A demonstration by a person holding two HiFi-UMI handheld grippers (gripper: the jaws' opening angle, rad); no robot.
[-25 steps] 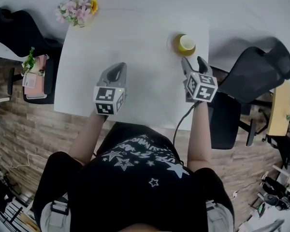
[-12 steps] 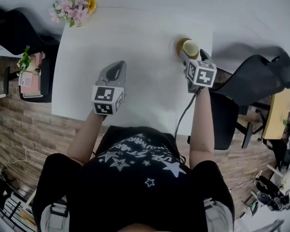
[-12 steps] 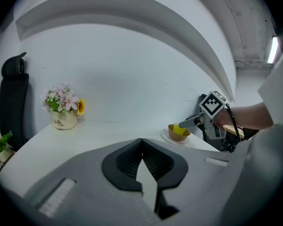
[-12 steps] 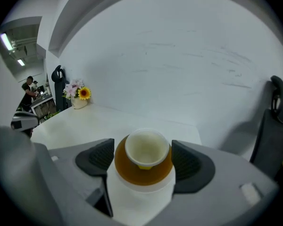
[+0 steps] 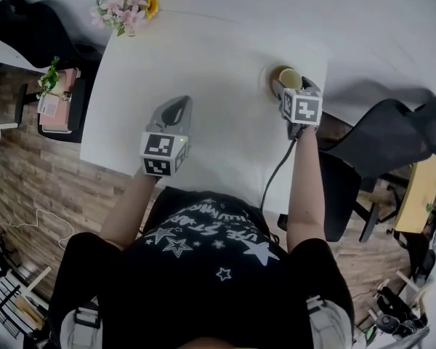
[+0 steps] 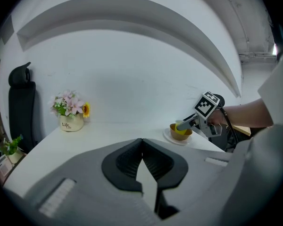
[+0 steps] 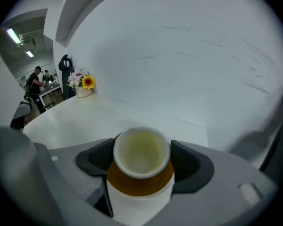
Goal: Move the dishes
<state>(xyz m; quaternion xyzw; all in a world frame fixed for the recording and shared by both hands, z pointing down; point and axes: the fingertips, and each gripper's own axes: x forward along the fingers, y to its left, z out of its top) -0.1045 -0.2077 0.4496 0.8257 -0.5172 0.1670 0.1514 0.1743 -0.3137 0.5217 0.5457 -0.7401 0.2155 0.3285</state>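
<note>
A white saucer at the table's far right holds a brown bowl, and a pale yellow cup stands in the bowl. My right gripper reaches over the stack, and its dark pads press both sides of the cup. In the head view the right gripper covers part of the cup. My left gripper hovers over the table's middle, shut with nothing in it. In the left gripper view its tips meet, and the bowl shows beyond.
The white table stands against a white wall. A flower pot sits at its far left corner. Black chairs stand at the left and right. A person stands far off.
My right gripper has moved forward from beside the stack to the cup and closed on it. The left gripper has barely moved.
</note>
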